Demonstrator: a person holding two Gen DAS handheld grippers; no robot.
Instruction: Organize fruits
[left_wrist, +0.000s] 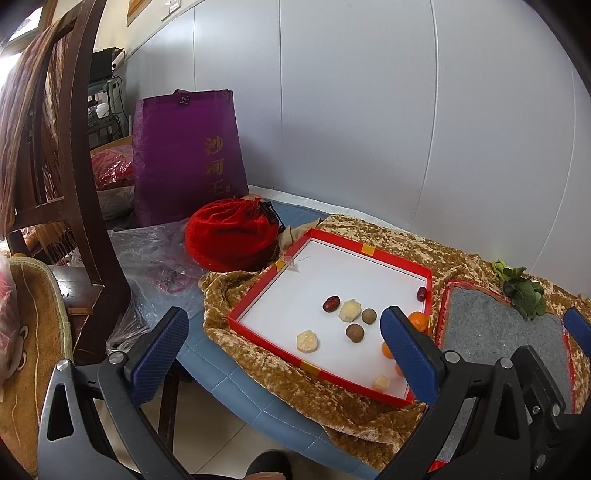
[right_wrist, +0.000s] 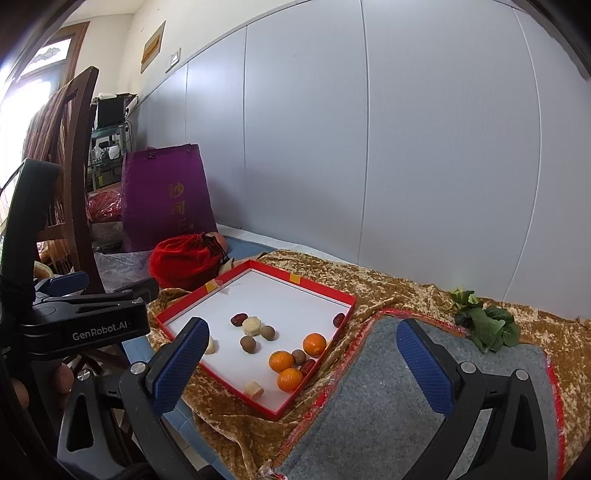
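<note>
Item 1: my left two-finger gripper with blue ribbed pads (left_wrist: 291, 354), jaws spread wide, holding nothing, poised above the near left corner of the tray.

Item 2: my right gripper of the same build (right_wrist: 306, 363), jaws likewise wide apart and empty, over the seam between tray and mat.

Item 3: shallow red-walled cardboard tray with white floor (right_wrist: 258, 264), lying ahead of both grippers on a crumpled gold velvet cloth (right_wrist: 388, 286).

Item 4: tray contents.
- Three small orange mandarins (right_wrist: 290, 379), clustered near the tray's near right corner, just ahead of my right gripper's opening.
- Three round brown longans (right_wrist: 250, 343): two mid-tray, one among the mandarins.
- Three wrinkled dark-red jujubes (right_wrist: 239, 319): one mid-tray, one against the far right wall, one beside the mandarins.
- Three pale cream peeled chunks (right_wrist: 252, 326), kind not determinable: one mid-tray, one behind my right gripper's left finger, one at the near edge.

Item 5: grey felt mat with red trim (right_wrist: 376, 398), directly under my right gripper, touching the tray's right side.

Item 6: leafy green sprig (right_wrist: 484, 325), beyond my right gripper's right finger, at the mat's far edge.

Item 7: red knitted drawstring pouch (left_wrist: 231, 234), beyond the tray's far left corner.

Item 8: purple woven tote with gold lettering (left_wrist: 186, 155), behind the pouch.
</note>
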